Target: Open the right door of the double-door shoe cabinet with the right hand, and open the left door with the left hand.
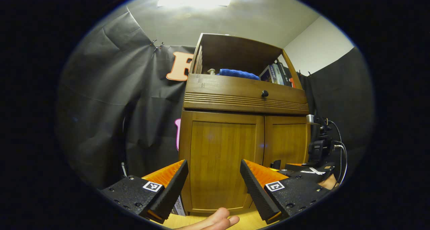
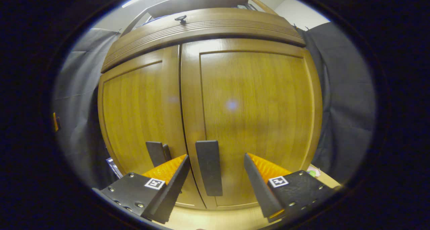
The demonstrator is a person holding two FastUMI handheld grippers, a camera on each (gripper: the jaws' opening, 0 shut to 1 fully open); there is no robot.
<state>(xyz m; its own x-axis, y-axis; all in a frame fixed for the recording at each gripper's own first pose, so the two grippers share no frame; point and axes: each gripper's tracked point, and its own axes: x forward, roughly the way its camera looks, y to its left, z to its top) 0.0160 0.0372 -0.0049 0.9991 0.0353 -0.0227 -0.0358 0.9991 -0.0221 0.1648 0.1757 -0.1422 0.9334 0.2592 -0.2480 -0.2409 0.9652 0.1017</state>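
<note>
The double-door cabinet of warm grained wood (image 1: pixel 235 129) stood against the black cloth wall, both panelled doors shut. The right claw (image 2: pixel 215 176) gaped, released, around the right door's flat dark handle (image 2: pixel 209 168). The left claw (image 1: pixel 213 183) hung apart, spread. A blue towel (image 1: pixel 238 74) lay on the open shelf.

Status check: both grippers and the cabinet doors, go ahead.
Right gripper open, straddling right door handle. Left gripper open, back from left door. Both doors shut. Nothing blocking.
</note>
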